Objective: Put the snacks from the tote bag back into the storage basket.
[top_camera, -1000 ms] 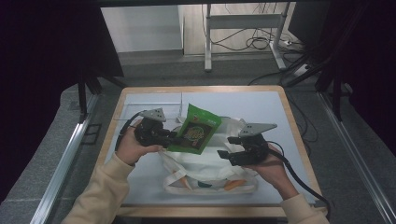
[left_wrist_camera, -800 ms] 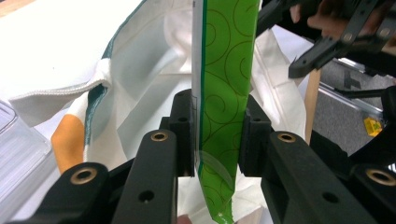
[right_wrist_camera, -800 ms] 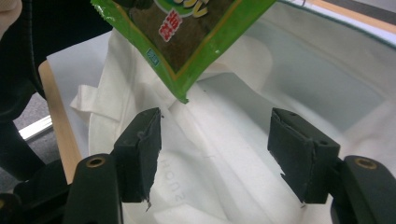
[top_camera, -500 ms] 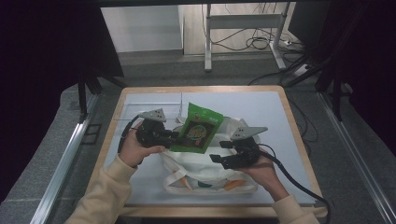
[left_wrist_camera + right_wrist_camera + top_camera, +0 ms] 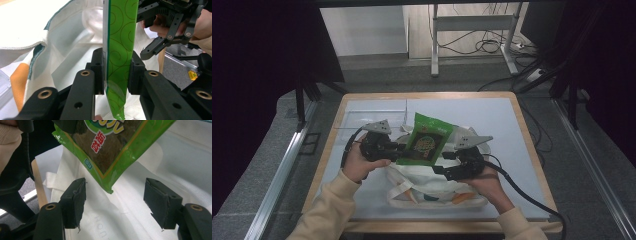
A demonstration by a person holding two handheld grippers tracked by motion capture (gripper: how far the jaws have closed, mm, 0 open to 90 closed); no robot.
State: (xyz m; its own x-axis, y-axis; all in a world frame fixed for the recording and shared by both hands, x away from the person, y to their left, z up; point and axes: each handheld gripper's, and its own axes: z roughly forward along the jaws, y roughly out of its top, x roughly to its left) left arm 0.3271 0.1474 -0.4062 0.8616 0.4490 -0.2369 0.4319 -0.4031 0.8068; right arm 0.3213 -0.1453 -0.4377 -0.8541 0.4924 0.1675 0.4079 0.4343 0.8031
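green glossy foil snack pouch (image 5: 119, 62) sits clamped in our left gripper (image 5: 116, 72) above the soft white cloth tote bag (image 5: 432, 187); our right gripper (image 5: 121, 202) gapes wide, empty.

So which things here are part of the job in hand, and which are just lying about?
In the job:
- green snack packet, clamped in the left claw
- white cloth bag lying under it
- right claw, open just below the packet's corner

Lying about:
- clear plastic tray at the table's far left
- cables on the floor beyond the table
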